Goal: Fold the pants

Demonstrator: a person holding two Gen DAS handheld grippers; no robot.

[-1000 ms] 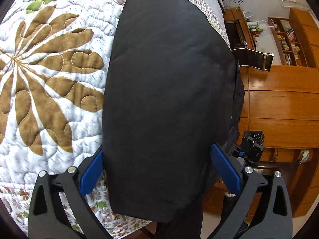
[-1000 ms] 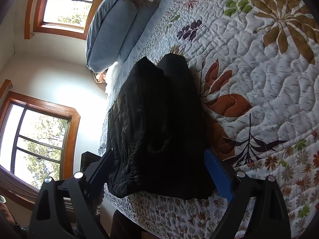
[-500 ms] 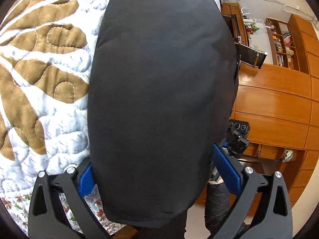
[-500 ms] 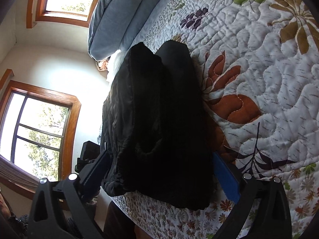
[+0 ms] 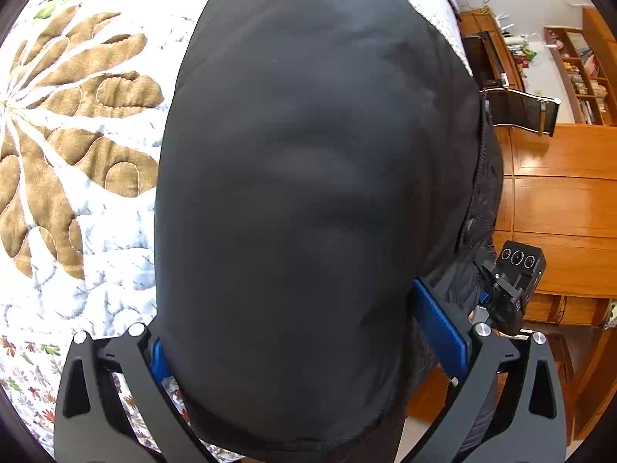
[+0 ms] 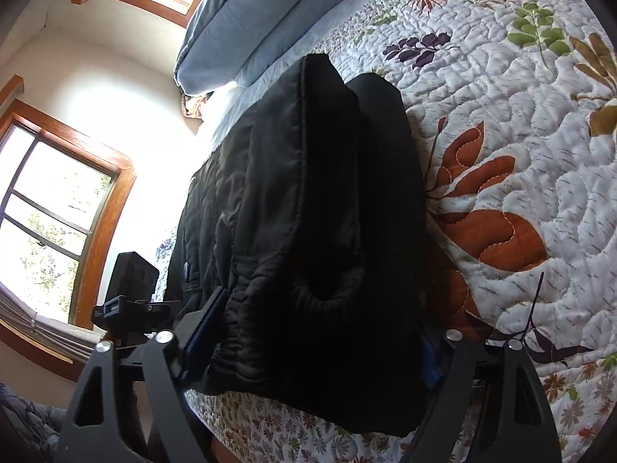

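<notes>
- The black pants (image 5: 293, 208), folded into a thick bundle, lie on the floral quilt (image 5: 77, 154) near the bed's edge.
- The left tool (image 5: 304, 328) is spread wide, its 2 blue-padded fingers (image 5: 439, 324) flanking the near end of the bundle; whether they press the cloth, I cannot tell.
- The right tool (image 6: 312, 332) likewise straddles the gathered waistband end (image 6: 308, 231), jaws apart on either side, grip uncertain.
- Blue pillows (image 6: 246, 19) sit beyond the pants.

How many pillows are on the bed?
1 blue pillow that I can see, at the head of the bed beyond the black pants. Others may be hidden.
</notes>
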